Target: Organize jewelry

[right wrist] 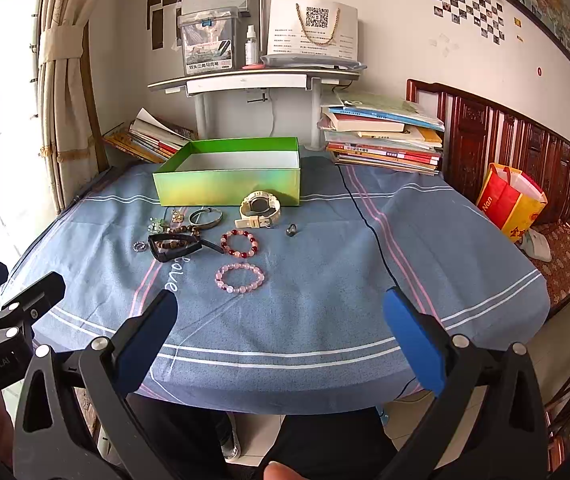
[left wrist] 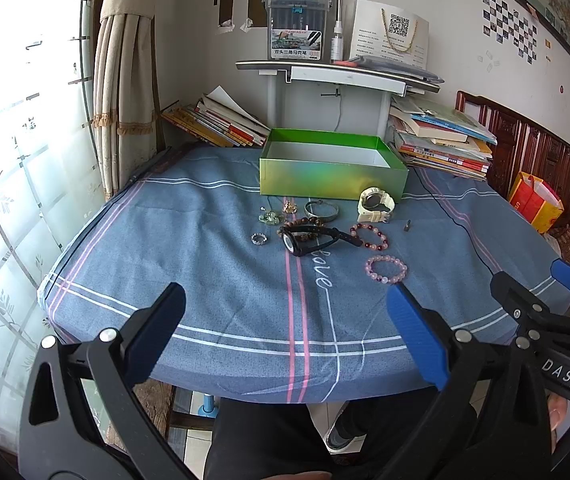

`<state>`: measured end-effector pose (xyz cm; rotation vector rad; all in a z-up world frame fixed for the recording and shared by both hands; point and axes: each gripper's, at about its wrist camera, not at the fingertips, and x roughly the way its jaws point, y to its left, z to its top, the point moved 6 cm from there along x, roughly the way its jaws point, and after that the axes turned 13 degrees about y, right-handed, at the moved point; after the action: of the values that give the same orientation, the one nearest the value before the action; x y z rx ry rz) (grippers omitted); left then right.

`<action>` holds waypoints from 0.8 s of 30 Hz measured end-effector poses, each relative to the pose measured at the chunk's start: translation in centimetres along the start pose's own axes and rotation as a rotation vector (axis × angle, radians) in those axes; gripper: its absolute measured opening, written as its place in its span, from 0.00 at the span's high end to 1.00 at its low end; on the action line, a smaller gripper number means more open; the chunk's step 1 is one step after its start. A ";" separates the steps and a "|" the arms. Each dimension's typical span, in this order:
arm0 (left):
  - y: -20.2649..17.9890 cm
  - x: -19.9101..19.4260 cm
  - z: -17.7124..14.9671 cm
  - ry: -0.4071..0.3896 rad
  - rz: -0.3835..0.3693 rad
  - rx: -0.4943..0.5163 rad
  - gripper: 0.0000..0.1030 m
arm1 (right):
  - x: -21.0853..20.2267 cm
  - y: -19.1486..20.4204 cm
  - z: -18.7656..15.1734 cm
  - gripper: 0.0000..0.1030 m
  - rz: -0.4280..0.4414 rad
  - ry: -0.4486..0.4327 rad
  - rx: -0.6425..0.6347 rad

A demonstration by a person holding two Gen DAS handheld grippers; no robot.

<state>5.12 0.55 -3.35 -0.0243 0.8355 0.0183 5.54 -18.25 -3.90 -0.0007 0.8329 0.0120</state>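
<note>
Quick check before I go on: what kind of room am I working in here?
Most likely a room in a home, used as a study corner. A desk under a blue striped cloth stands by a curtained window, stacks of books lie along the wall, and a carved wooden bench stands alongside.

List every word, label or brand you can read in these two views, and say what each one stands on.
"Love": stitched on the blue tablecloth, near the black watch.
"DAS": label on the right gripper, seen from the left wrist view.
"GenRobot.AI": body of the left gripper, seen from the right wrist view.
"Nan": red and yellow bag.
Marker box, QR-code paper bag, book spines: print too small to read.
</note>
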 end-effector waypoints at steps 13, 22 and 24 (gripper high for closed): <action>-0.1 0.2 -0.1 0.001 -0.001 0.003 0.04 | -0.1 0.0 -0.1 0.02 0.003 -0.005 -0.002; -0.2 0.2 -0.6 0.001 -0.003 0.005 0.04 | -0.1 0.0 -0.1 0.02 0.004 -0.004 -0.001; -0.2 0.2 -0.6 0.002 -0.003 0.006 0.04 | -0.1 0.0 -0.1 0.02 0.004 -0.005 -0.001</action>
<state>4.87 0.30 -3.91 -0.0194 0.8374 0.0129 5.36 -18.20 -3.89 0.0004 0.8277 0.0159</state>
